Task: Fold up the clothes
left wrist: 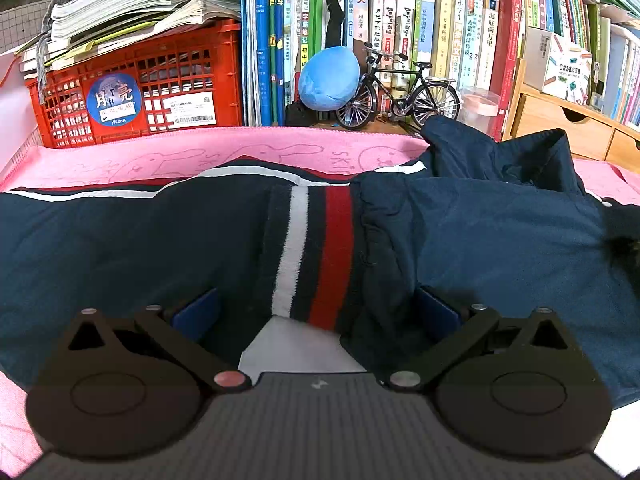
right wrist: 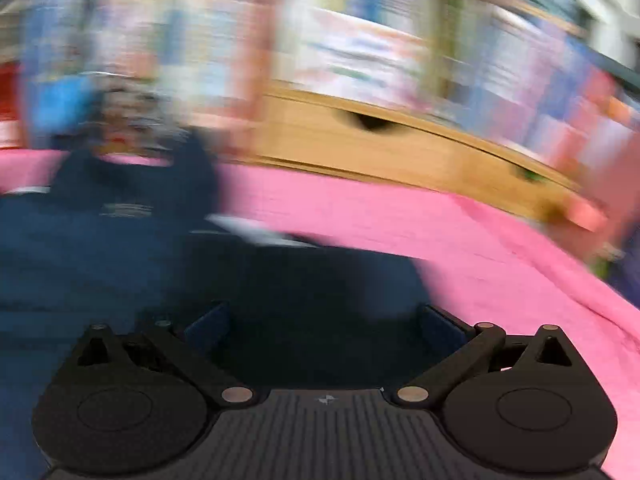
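A navy jacket (left wrist: pixel 500 240) with white and red trim lies spread on a pink towel (left wrist: pixel 168 156). Its ribbed cuff (left wrist: pixel 316 248), striped white, navy and red, lies between the wide-apart blue fingers (left wrist: pixel 196 314) of my left gripper (left wrist: pixel 316 314), which stands open just above the cloth. The right wrist view is heavily motion-blurred. There the right gripper (right wrist: pixel 324 332) is open too, its pads (right wrist: pixel 440 328) spread over the jacket's (right wrist: pixel 100 248) dark right edge, with pink towel (right wrist: pixel 500 264) beyond. Nothing is held in either gripper.
Behind the towel stand a red crate (left wrist: pixel 136 84) with stacked papers, a row of books (left wrist: pixel 404 28), a blue plush ball (left wrist: pixel 328 78), a model bicycle (left wrist: pixel 400 96) and a wooden drawer unit (left wrist: pixel 560 124). A white surface (left wrist: pixel 296 348) shows under the cuff.
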{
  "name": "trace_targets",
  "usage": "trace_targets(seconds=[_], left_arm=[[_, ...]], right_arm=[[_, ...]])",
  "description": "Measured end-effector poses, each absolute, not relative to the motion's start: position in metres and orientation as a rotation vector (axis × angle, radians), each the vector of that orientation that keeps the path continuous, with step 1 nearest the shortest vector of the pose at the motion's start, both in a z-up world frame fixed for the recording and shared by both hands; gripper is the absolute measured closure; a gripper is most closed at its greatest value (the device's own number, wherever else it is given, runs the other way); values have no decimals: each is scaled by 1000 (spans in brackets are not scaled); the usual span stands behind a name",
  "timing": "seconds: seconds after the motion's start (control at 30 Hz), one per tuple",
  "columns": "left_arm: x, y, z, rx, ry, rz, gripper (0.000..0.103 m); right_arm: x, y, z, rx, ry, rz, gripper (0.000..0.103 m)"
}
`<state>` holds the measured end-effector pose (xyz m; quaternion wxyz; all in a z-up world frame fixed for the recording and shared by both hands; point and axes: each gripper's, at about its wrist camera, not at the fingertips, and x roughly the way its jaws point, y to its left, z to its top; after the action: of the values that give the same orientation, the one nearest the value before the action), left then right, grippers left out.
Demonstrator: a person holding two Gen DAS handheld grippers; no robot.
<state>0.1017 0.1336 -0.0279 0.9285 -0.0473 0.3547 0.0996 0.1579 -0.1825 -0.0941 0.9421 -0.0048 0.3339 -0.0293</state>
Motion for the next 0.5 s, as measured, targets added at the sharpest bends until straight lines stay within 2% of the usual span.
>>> trace_targets(seconds=[0.13, 0.27, 0.5], left_arm=[[102, 134, -28, -95, 728, 203, 0], [102, 134, -27, -94, 729, 202, 0], [103, 134, -26, -92, 730, 202, 0]], right_arm=[[161, -224, -95, 135, 679, -139, 0], [160, -204, -96, 7, 686, -174, 0], [166, -214, -98, 73, 700, -148, 0]])
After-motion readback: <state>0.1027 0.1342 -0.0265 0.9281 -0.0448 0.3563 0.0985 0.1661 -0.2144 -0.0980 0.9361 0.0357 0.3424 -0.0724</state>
